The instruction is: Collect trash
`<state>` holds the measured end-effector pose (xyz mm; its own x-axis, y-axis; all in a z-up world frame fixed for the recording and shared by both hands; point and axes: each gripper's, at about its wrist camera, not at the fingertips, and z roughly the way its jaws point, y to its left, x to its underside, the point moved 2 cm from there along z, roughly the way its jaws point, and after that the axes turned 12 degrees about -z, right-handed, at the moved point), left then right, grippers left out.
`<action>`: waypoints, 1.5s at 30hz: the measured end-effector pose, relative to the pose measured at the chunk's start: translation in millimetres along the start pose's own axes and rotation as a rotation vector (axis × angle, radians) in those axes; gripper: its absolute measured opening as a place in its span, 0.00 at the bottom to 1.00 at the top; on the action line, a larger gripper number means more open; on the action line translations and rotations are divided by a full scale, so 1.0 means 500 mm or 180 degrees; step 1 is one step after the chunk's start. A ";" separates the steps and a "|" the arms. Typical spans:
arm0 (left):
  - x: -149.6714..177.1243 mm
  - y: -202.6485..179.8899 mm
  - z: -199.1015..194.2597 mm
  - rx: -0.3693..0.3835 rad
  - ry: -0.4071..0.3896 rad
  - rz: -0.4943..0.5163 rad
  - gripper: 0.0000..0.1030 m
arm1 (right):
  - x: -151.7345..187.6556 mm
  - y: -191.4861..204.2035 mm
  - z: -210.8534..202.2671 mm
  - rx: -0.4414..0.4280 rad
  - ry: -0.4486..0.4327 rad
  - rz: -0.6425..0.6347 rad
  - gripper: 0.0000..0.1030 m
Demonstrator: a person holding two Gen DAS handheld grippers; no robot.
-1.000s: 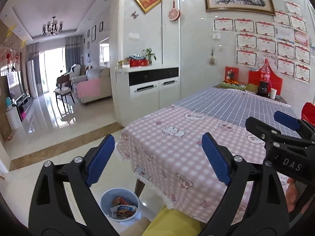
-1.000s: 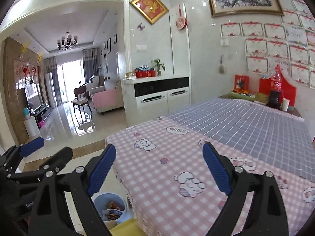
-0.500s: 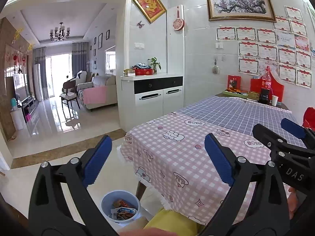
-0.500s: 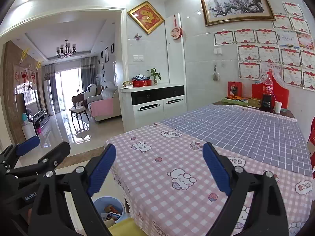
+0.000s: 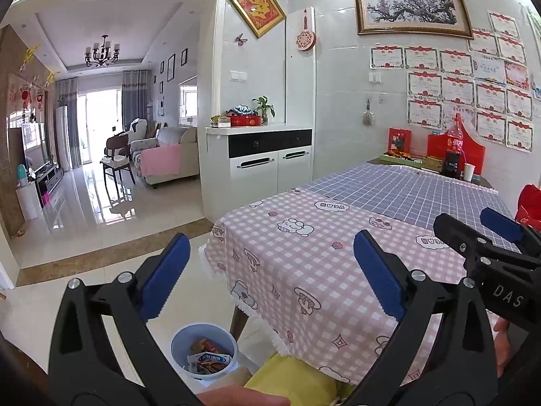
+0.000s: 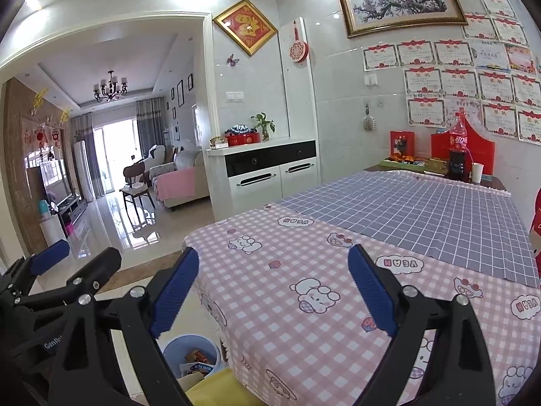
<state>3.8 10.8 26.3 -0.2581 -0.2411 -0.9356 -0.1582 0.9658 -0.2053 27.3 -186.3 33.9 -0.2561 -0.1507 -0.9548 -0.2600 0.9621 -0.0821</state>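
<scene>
A pale blue waste bin (image 5: 175, 343) stands on the floor by the table's near corner, with wrappers (image 5: 208, 358) and small cartons inside. My left gripper (image 5: 270, 242) hovers above the bin and the table edge; its jaws are opening and nothing is between them. My right gripper (image 6: 273, 253) is held over the pink checked tablecloth (image 6: 287, 280), open and empty. The bin (image 6: 169, 348) also shows low in the right wrist view. Each gripper appears in the other's view, the right gripper (image 5: 490, 233) and the left gripper (image 6: 67, 264).
A yellow object (image 5: 290, 382) lies under the table's near edge beside the bin. A hand (image 5: 503, 338) grips the right tool. A cola bottle (image 6: 458, 149), a paper cup (image 6: 477, 172) and red boxes stand at the table's far end. A white cabinet (image 5: 263, 169) stands behind the table's left side.
Both views have drawn back from the table a little and now show more of the wall above. The left jaws stand slightly wider. Both grippers stay empty.
</scene>
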 end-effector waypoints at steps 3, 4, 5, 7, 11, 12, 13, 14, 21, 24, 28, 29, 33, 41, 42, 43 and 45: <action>0.002 0.004 0.001 0.0007 0.0012 -0.0023 0.93 | -0.001 0.006 -0.001 0.0011 0.0008 -0.0030 0.86; 0.002 0.006 0.001 0.0004 0.0016 -0.0031 0.93 | -0.003 0.008 0.000 0.0015 0.0009 -0.0047 0.86; 0.002 0.007 0.002 0.0000 0.0019 -0.0037 0.93 | -0.004 0.010 0.000 0.0014 0.0010 -0.0056 0.86; 0.002 0.010 0.003 -0.0005 0.0021 -0.0050 0.93 | -0.004 0.012 -0.001 0.0004 0.0002 -0.0053 0.86; 0.002 0.011 0.003 -0.0009 0.0017 -0.0061 0.93 | -0.004 0.016 0.000 0.0010 -0.0001 -0.0077 0.86; 0.002 0.011 0.002 -0.0007 0.0015 -0.0071 0.93 | -0.004 0.017 0.001 0.0014 0.0004 -0.0087 0.86; 0.002 0.012 0.003 -0.0005 0.0020 -0.0084 0.93 | -0.004 0.018 0.001 0.0021 0.0005 -0.0088 0.86; 0.002 0.012 0.003 -0.0010 0.0019 -0.0089 0.93 | -0.004 0.018 0.001 0.0022 0.0008 -0.0085 0.86; 0.001 0.014 0.001 -0.0047 -0.0001 -0.0107 0.93 | -0.005 0.016 -0.001 0.0019 -0.0004 -0.0086 0.86; 0.001 0.013 0.002 -0.0036 0.0020 -0.0101 0.93 | -0.005 0.011 -0.002 0.0014 -0.0006 -0.0067 0.86; 0.001 0.010 0.001 -0.0023 0.0028 -0.0083 0.93 | -0.001 0.007 0.002 -0.0019 0.0029 -0.0029 0.86; 0.002 0.009 0.000 -0.0023 0.0035 -0.0079 0.93 | 0.000 0.007 0.003 -0.0031 0.0031 -0.0031 0.86; 0.000 0.006 0.000 -0.0040 0.0033 -0.0068 0.93 | 0.001 0.008 0.003 -0.0042 0.0029 -0.0055 0.86; 0.003 0.008 0.001 -0.0073 0.0054 -0.0084 0.93 | 0.008 0.012 0.006 -0.0086 0.0064 -0.0105 0.86; 0.004 0.007 0.002 -0.0076 0.0058 -0.0086 0.93 | 0.010 0.014 0.005 -0.0083 0.0064 -0.0108 0.86; 0.005 0.008 0.002 -0.0079 0.0060 -0.0093 0.93 | 0.011 0.015 0.005 -0.0080 0.0067 -0.0118 0.86; 0.005 0.010 0.002 -0.0079 0.0064 -0.0102 0.93 | 0.012 0.018 0.005 -0.0071 0.0069 -0.0139 0.86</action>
<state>3.5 15.0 22.6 -0.2716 -0.2741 -0.9226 -0.1902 0.9550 -0.2277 25.9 -178.1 26.7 -0.2640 -0.1977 -0.9441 -0.2920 0.9492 -0.1171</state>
